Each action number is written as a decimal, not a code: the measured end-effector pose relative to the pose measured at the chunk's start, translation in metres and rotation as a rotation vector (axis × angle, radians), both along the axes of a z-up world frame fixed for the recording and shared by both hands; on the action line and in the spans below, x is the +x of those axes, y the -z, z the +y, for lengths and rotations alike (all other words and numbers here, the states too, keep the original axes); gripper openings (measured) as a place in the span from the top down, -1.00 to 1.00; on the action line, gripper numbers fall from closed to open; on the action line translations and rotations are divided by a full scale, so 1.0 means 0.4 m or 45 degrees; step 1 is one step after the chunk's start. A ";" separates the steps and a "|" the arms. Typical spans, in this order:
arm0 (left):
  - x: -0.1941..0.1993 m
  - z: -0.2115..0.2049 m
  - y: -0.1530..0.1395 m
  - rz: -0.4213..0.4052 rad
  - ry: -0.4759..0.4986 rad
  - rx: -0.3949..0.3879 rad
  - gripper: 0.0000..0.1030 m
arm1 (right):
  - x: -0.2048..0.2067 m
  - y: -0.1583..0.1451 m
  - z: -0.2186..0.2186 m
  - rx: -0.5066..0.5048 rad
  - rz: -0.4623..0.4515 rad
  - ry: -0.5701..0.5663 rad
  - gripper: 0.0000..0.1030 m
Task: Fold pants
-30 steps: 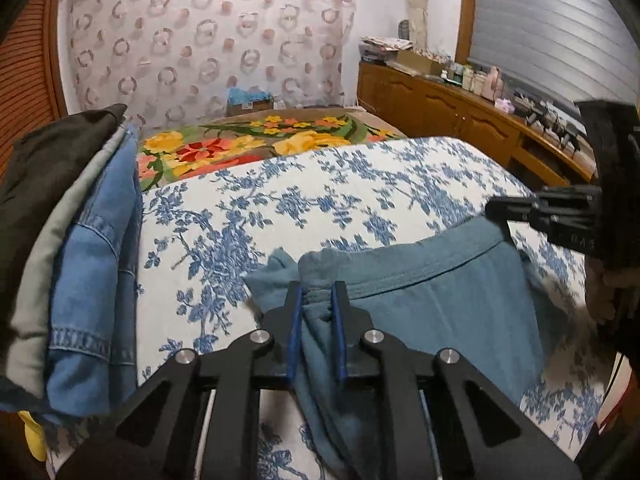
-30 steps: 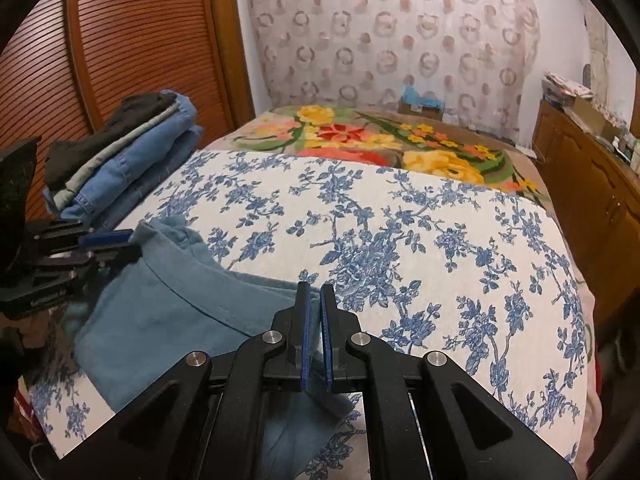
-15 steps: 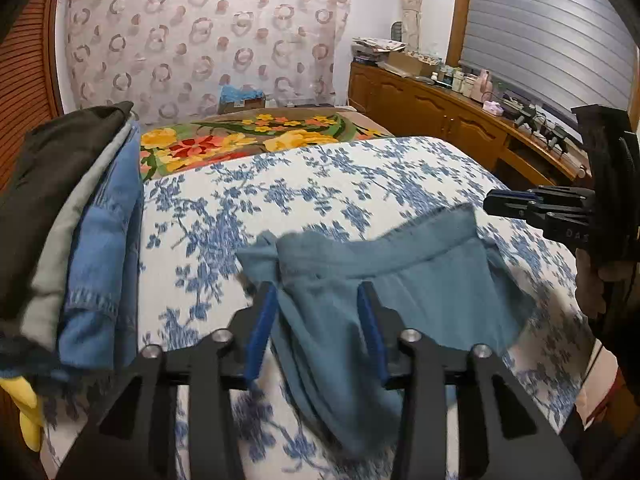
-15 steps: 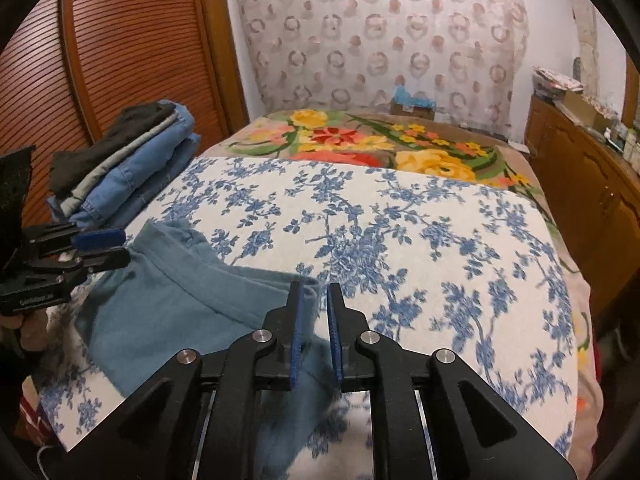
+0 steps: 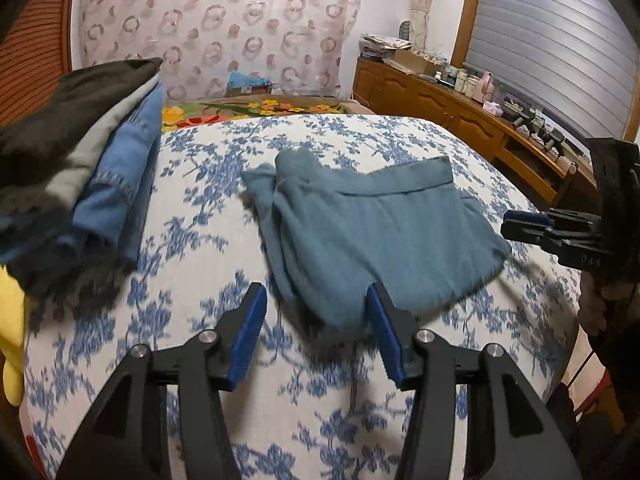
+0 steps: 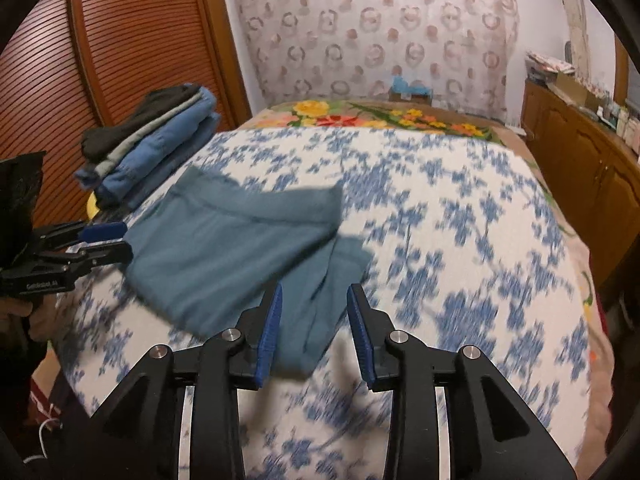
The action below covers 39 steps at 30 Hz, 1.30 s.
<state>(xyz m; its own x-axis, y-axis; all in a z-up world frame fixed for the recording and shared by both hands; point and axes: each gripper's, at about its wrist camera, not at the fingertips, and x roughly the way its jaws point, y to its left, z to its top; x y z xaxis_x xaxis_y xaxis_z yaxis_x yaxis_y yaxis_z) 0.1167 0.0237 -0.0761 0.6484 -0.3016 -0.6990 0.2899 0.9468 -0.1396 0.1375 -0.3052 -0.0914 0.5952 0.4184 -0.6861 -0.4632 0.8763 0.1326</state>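
The teal pants [image 5: 372, 236] lie folded in a loose bundle on the blue-flowered bedspread [image 5: 192, 240]. My left gripper [image 5: 316, 300] hovers at their near edge. Its jaws are opening, and the blue pads are clear of the cloth. In the right wrist view the pants [image 6: 232, 248] spread to the left. My right gripper [image 6: 315, 300] is over their near corner, its jaws opening too, with cloth below the gap but not pinched. Each gripper shows in the other's view: the right gripper [image 5: 524, 228] at the right edge, the left gripper [image 6: 106, 240] at the left edge.
A stack of folded clothes [image 5: 104, 184], dark, grey and denim, sits at the bed's left side [image 6: 160, 140]. Something yellow [image 5: 12, 340] pokes out under it. A bright floral blanket [image 6: 360, 118] covers the far end. A wooden sideboard [image 5: 460, 112] runs along the right, a slatted wardrobe door [image 6: 120, 60] along the left.
Both grippers were shut on the pants' near edge a second ago. They have let go and drawn back toward me, and the pants now rest on the bed.
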 end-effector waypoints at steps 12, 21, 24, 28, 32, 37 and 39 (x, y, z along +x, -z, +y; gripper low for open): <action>-0.016 -0.005 0.028 0.023 0.001 0.010 0.39 | -0.009 0.051 0.008 0.056 0.108 0.025 0.39; 0.004 -0.018 0.036 0.040 0.003 0.015 0.58 | -0.021 0.059 0.024 0.008 0.085 0.022 0.58; -0.006 -0.025 0.024 0.006 0.002 0.015 0.88 | -0.024 0.053 0.017 0.022 0.054 0.019 0.83; -0.049 -0.006 -0.020 -0.082 -0.032 -0.032 0.91 | -0.049 0.025 -0.001 0.007 -0.045 0.041 0.90; -0.096 -0.004 -0.037 -0.095 -0.010 -0.047 0.91 | -0.077 -0.006 -0.024 0.052 -0.069 0.051 0.91; -0.153 -0.008 -0.022 -0.052 0.029 -0.032 0.91 | -0.130 -0.013 -0.033 0.075 -0.045 0.024 0.91; -0.168 -0.009 -0.014 -0.024 0.031 -0.034 0.89 | -0.154 -0.012 -0.036 0.078 -0.026 0.010 0.91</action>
